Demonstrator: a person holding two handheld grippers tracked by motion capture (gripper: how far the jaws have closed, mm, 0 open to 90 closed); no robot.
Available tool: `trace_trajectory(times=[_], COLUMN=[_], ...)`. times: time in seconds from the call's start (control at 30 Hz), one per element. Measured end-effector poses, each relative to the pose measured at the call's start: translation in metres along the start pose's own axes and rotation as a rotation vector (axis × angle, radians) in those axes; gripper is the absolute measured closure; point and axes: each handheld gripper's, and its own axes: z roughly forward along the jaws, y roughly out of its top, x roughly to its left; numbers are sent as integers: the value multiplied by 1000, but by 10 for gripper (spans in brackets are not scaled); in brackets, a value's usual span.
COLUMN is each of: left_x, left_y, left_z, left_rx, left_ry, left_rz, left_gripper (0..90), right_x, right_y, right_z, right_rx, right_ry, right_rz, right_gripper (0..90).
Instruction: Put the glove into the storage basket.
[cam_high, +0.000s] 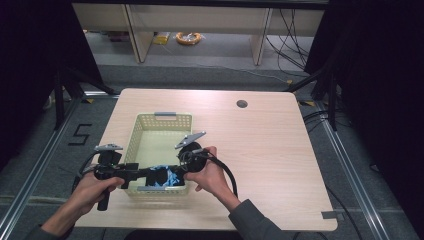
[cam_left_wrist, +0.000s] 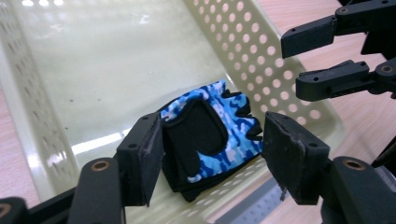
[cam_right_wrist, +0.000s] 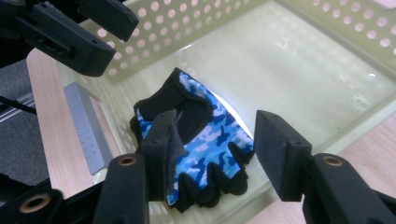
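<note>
A fingerless glove (cam_high: 165, 178) in blue camouflage with a black palm lies on the floor of a pale perforated basket (cam_high: 162, 118), in its near end. My left gripper (cam_high: 150, 173) reaches in from the left and my right gripper (cam_high: 177, 172) from the right, both just over the glove. In the left gripper view the glove (cam_left_wrist: 210, 135) lies beyond the left gripper (cam_left_wrist: 212, 128), whose jaws stand apart without pressing it; the right gripper (cam_left_wrist: 293, 63) hangs open at the upper right. In the right gripper view the right gripper (cam_right_wrist: 215, 126) is open over the glove (cam_right_wrist: 205, 135).
The basket stands on a light wooden table (cam_high: 270, 150) left of centre, with a grey handle (cam_right_wrist: 88, 126) on its near wall. A round cable hole (cam_high: 242, 104) sits at the far side. Grey tape (cam_high: 332, 215) marks the front right corner.
</note>
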Motion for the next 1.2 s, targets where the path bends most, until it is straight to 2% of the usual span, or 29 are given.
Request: trace_trajectory(times=[0.07,0.1,0.17,0.27,0.3,0.37,0.47,0.5,0.53,0.57,0.63,0.7,0.8,0.83,0.87,0.9,1.07,1.1,1.2], left_x=[-2,-6,-8,-14,-16,-21,-25,-26,-30,-32,-35,-41,-44,-47,-47,-49,-54,-56,-58], left_y=[0,0,0,0,0,0,0,0,-2,-2,-3,-5,-7,-8,-8,-9,-12,-13,-14], left_z=[-1,-1,-2,-2,-2,-2,-3,-4,-4,-4,-4,-4,-3,-2,-2,0,2,3,5], left_rx=[4,-13,-22,-32,-35,-49,-65,-65,-78,-83,-83,-78,-77,-74,-74,-77,-69,-66,-72], left_ry=[-5,-11,-20,-29,-31,-37,-45,-53,-56,-56,-62,-70,-78,-79,-79,-93,-103,-98,-105], left_rz=[4,-6,1,19,18,29,32,44,56,55,60,82,86,91,91,91,102,115,121], left_gripper=[350,330,328,317,312,301,288,285,284,281,280,279,279,278,277,276,264,261,257], right_x=[-2,-3,-4,-6,-6,-8,-9,-12,-12,-11,-11,-12,-13,-16,-16,-18,-22,-22,-25], right_y=[-2,-4,-4,-10,-12,-14,-17,-20,-21,-23,-24,-28,-32,-35,-35,-39,-45,-48,-51], right_z=[-2,-5,-7,-17,-19,-23,-29,-32,-36,-38,-42,-50,-53,-56,-56,-59,-65,-69,-70], right_rx=[-24,-41,-33,-53,-66,-80,-69,-97,-93,-116,-98,-122,-141,-151,-151,-158,-168,-169,-184], right_ry=[5,-4,-4,-18,-14,-10,-11,-14,-21,-30,-30,-23,-24,-21,-21,-21,-26,-35,-29], right_rz=[-15,-8,-24,-27,-2,-9,3,-14,-16,-7,-7,3,5,-10,-10,13,27,39,28], right_gripper=[472,454,451,425,421,412,405,407,410,411,408,404,402,400,400,396,380,358,338])
